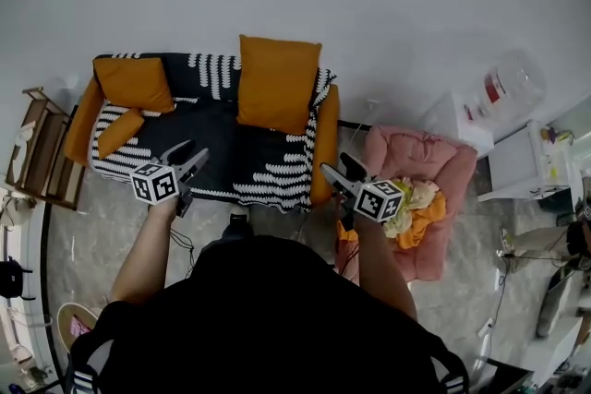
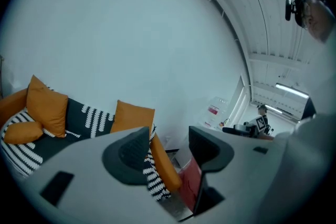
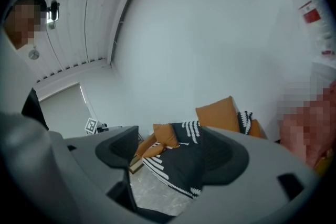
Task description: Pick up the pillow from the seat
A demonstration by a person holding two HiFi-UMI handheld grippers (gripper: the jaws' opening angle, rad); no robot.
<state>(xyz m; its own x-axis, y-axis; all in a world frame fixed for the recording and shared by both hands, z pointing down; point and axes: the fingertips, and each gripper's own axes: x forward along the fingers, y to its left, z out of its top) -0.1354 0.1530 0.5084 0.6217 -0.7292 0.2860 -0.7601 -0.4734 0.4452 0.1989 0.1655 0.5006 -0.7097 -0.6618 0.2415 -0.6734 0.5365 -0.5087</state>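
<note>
A small sofa (image 1: 217, 157) with a black and white striped cover and orange arms stands against the wall. A large orange pillow (image 1: 276, 84) leans on its backrest at the right. A second orange pillow (image 1: 135, 83) leans at the left, with a small orange bolster (image 1: 119, 133) below it. My left gripper (image 1: 187, 158) hovers over the seat's front edge, open and empty. My right gripper (image 1: 340, 169) hangs beside the sofa's right arm, open with nothing between its jaws. The large pillow (image 2: 130, 118) also shows in the left gripper view, and the sofa (image 3: 184, 157) in the right gripper view.
A pink cushioned pet bed (image 1: 420, 189) with orange and pale cloths stands right of the sofa. A water dispenser (image 1: 494, 97) and white furniture (image 1: 531, 166) are at the far right. A wooden rack (image 1: 37, 152) stands left of the sofa. The floor is pale stone.
</note>
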